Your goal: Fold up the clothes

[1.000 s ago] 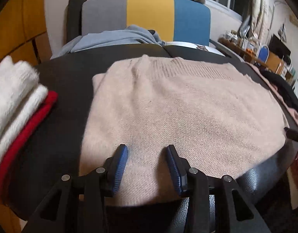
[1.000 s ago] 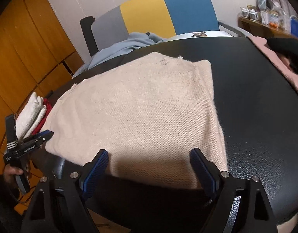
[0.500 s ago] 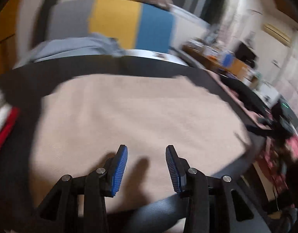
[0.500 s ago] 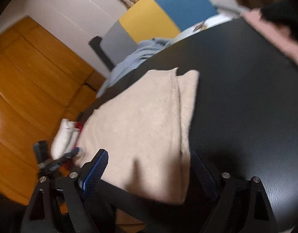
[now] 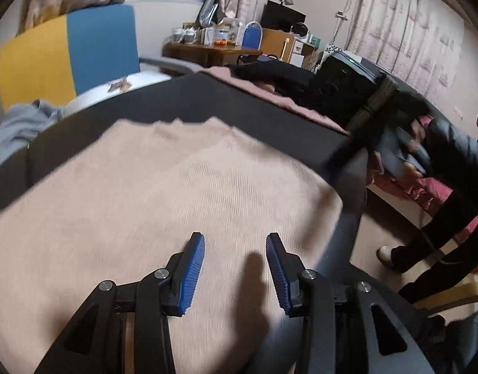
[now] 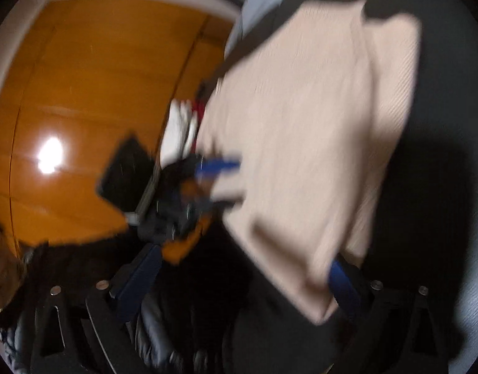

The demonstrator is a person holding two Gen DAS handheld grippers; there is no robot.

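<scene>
In the left wrist view, the left gripper [image 5: 235,268] hovers with blue pads apart over the near part of the beige knitted sweater [image 5: 164,193], which lies folded on the black table [image 5: 189,99]. In the blurred right wrist view, the right gripper [image 6: 239,283] stands wide apart at the sweater's [image 6: 304,131] near corner.

No readable text, labels or numbers.

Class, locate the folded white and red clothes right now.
Right wrist view only: white and red clothes lie left of the beige sweater, beside the orange wooden wall.
</scene>
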